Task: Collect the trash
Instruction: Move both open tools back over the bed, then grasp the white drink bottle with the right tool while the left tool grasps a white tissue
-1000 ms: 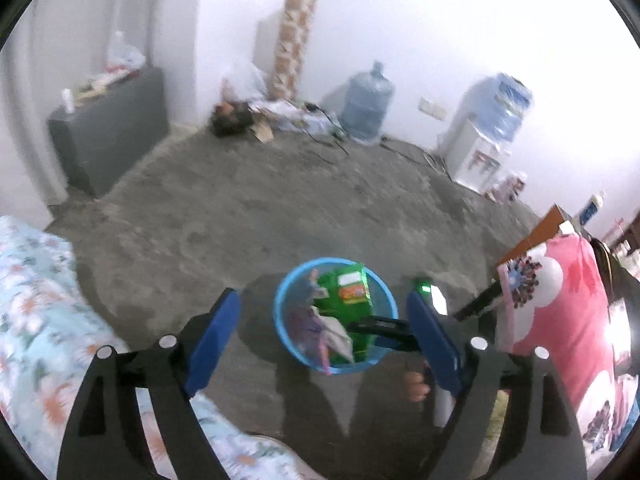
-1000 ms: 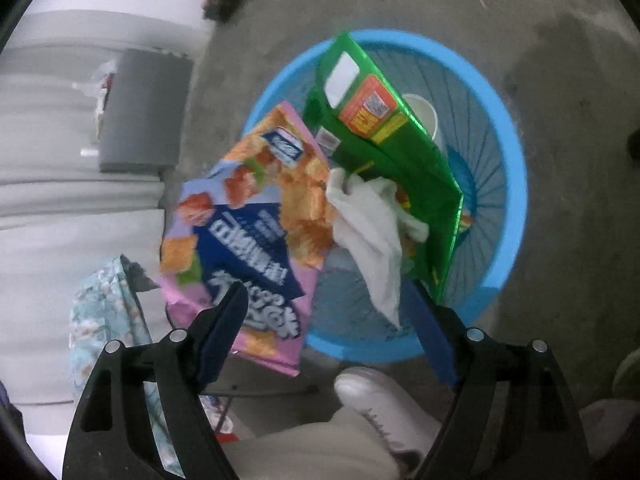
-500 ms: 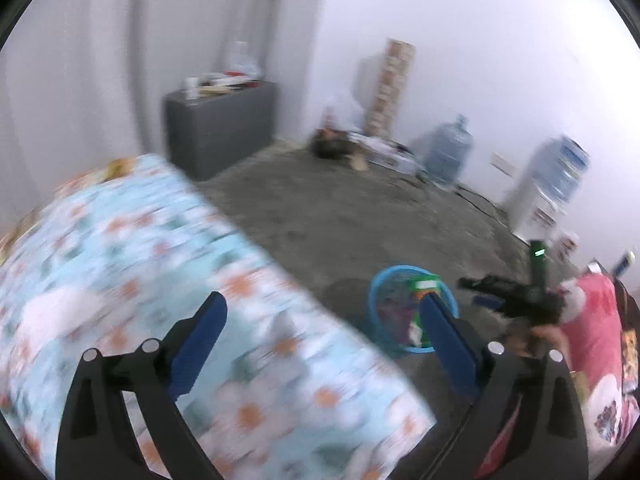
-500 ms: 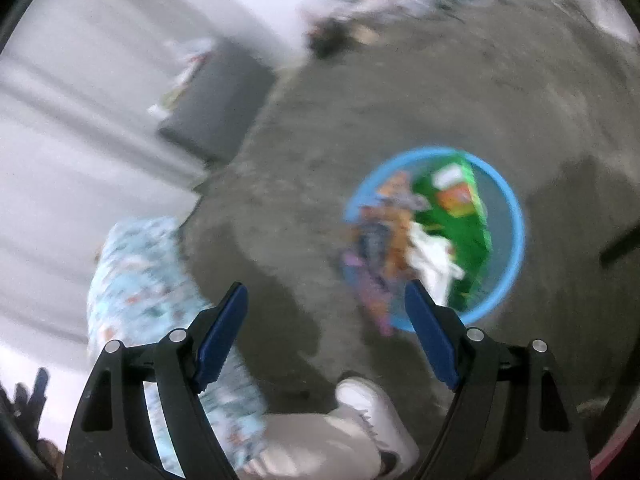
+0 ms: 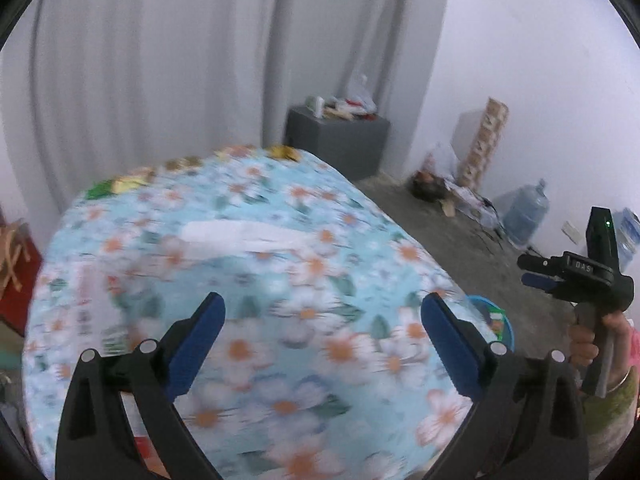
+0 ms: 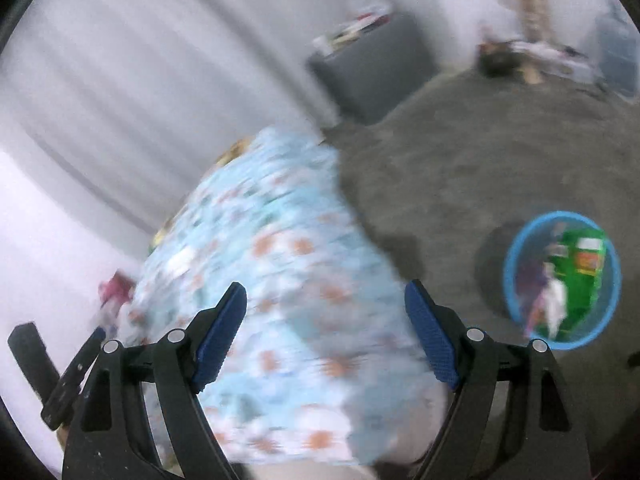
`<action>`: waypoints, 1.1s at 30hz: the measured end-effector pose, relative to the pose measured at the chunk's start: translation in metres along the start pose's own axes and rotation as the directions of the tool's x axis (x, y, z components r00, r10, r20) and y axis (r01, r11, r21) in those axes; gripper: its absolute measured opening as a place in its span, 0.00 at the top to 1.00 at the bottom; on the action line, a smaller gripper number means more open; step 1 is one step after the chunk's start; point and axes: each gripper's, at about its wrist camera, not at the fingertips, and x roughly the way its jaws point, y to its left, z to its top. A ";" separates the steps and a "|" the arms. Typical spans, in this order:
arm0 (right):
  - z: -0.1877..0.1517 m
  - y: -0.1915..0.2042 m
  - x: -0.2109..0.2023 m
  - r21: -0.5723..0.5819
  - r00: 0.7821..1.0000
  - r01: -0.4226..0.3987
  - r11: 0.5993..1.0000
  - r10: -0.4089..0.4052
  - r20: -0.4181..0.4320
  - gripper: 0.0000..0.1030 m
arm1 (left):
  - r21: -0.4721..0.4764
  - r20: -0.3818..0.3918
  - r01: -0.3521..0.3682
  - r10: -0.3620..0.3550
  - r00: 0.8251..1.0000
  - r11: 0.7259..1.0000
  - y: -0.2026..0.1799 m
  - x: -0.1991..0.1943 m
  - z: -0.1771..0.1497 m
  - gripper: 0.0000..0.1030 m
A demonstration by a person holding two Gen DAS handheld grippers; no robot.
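Observation:
A table under a light blue floral cloth fills both views, blurred. On it lie a white sheet or tissue and yellow and green wrappers along the far edge. My left gripper hangs open above the cloth with nothing between its blue pads. My right gripper is open and empty too, over the table's near corner; the left wrist view shows it at the right, held by a hand. The blue trash basket stands on the floor to the right, with a green bag and other wrappers inside.
A grey cabinet with clutter on top stands against the white curtain. Water jugs and a pile of litter line the far wall. A red thing sits left of the table. Bare concrete floor lies between table and wall.
Both grippers have swung away from the basket and up over the floral table. The basket has slid to the right edge of both views and looks smaller. Both stay empty.

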 end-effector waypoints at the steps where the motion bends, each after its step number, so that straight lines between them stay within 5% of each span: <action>1: 0.000 0.018 0.007 -0.027 0.999 -0.026 0.999 0.026 -0.024 0.25 | -0.009 0.016 -0.021 0.021 1.000 1.000 0.010 -0.009 -0.002 0.06; 6: -0.010 0.109 0.059 -0.149 0.977 -0.160 0.976 0.135 -0.166 0.25 | -0.085 0.024 -0.189 0.191 0.981 0.978 0.074 -0.048 -0.025 0.06; 11: -0.050 0.232 0.132 -0.310 0.900 -0.346 0.886 0.220 -0.377 0.24 | -0.223 -0.031 -0.372 0.375 0.927 0.901 0.140 -0.076 -0.056 0.06; 16: -0.085 0.314 0.195 -0.349 0.842 -0.424 0.836 0.222 -0.492 0.21 | -0.327 -0.069 -0.449 0.452 0.889 0.832 0.186 -0.104 -0.079 0.06; 19: -0.106 0.348 0.230 -0.408 0.833 -0.406 0.818 0.148 -0.533 0.20 | -0.349 -0.064 -0.475 0.485 0.872 0.808 0.201 -0.118 -0.087 0.06; 22: -0.123 0.365 0.259 -0.443 0.829 -0.376 0.814 0.082 -0.553 0.20 | -0.365 -0.064 -0.476 0.488 0.870 0.800 0.210 -0.124 -0.092 0.06; 25: -0.134 0.373 0.267 -0.494 0.851 -0.353 0.794 0.052 -0.523 0.21 | -0.373 -0.065 -0.470 0.482 0.874 0.800 0.210 -0.122 -0.094 0.06; 27: -0.137 0.375 0.266 -0.511 0.856 -0.352 0.784 0.050 -0.514 0.38 | -0.376 -0.067 -0.463 0.474 0.878 0.803 0.210 -0.117 -0.094 0.06; 33: -0.121 0.348 0.242 -0.458 0.838 -0.378 0.805 0.087 -0.539 0.39 | -0.378 -0.058 -0.416 0.427 0.902 0.827 0.211 -0.101 -0.086 0.06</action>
